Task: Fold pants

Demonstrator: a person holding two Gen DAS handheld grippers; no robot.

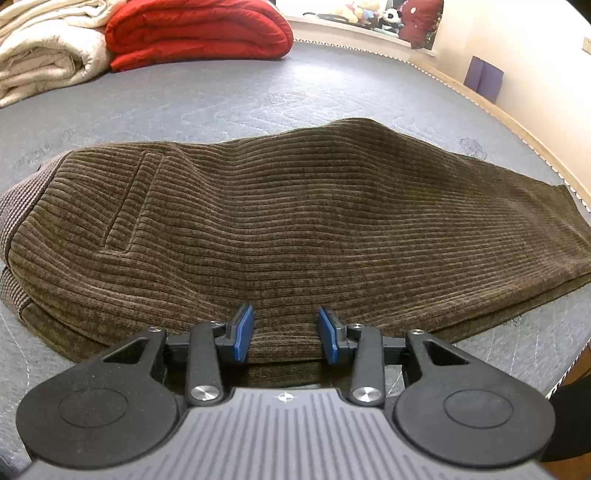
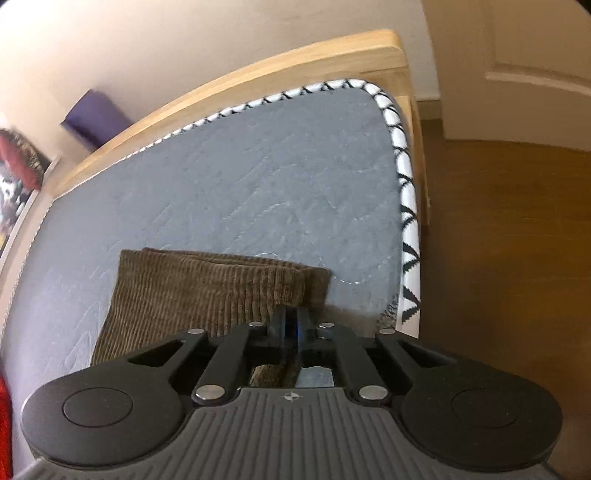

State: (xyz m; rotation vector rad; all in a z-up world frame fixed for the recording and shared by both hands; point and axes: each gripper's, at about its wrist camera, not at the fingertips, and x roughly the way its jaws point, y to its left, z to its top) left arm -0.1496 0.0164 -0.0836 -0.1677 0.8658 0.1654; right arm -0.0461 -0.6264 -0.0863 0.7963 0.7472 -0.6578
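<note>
Brown corduroy pants point(image 1: 295, 221) lie across the grey mattress point(image 1: 221, 99), folded lengthwise, waistband at the left and leg ends at the right. My left gripper point(image 1: 286, 332) is open, its blue pads point(image 1: 243, 332) on either side of the pants' near edge at mid length. In the right wrist view the leg end of the pants point(image 2: 207, 284) lies near the mattress corner. My right gripper point(image 2: 291, 325) is shut on the pants' near corner at the hem.
A red quilt point(image 1: 199, 33) and a cream blanket point(image 1: 44, 55) are piled at the far left of the mattress. The wooden bed frame point(image 2: 258, 77) runs along the far side. The mattress edge point(image 2: 406, 221) and wooden floor point(image 2: 517, 258) are to the right.
</note>
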